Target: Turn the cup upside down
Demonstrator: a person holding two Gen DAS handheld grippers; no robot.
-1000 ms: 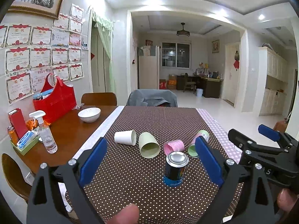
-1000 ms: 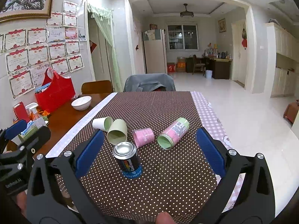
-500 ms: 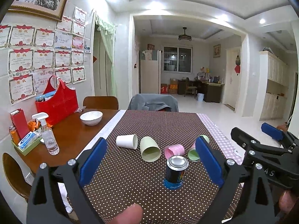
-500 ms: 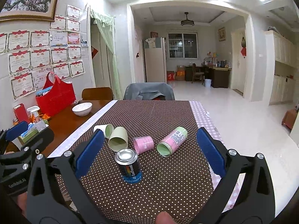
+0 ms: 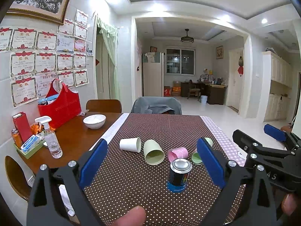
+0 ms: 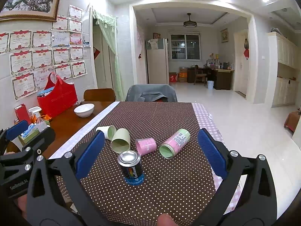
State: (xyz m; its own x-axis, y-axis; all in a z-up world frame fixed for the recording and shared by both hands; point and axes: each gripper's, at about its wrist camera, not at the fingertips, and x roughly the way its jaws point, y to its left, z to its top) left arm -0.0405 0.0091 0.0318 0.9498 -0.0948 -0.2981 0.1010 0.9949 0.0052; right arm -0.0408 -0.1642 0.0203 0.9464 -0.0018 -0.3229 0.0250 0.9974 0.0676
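Several cups lie on their sides on the brown dotted tablecloth (image 5: 143, 131): a white cup (image 5: 130, 144) (image 6: 107, 131), a pale green cup (image 5: 153, 152) (image 6: 121, 140), a small pink cup (image 5: 178, 154) (image 6: 146, 146) and a tall pink-and-green cup (image 6: 174, 141) (image 5: 197, 157). A dark can (image 5: 178, 175) (image 6: 131, 167) stands bottom up in front of them. My left gripper (image 5: 150, 162) is open and empty, held back from the cups. My right gripper (image 6: 148, 152) is open and empty, also short of them.
On the bare wood at the left stand a white bowl (image 5: 94, 121), a spray bottle (image 5: 50, 141), a red bag (image 5: 60, 105) and a small tray of items (image 5: 28, 146). Chairs (image 5: 156, 105) stand at the table's far end.
Both grippers have drawn back and tilted up a little, so the cups and can sit lower in each view. Nothing on the table has moved.
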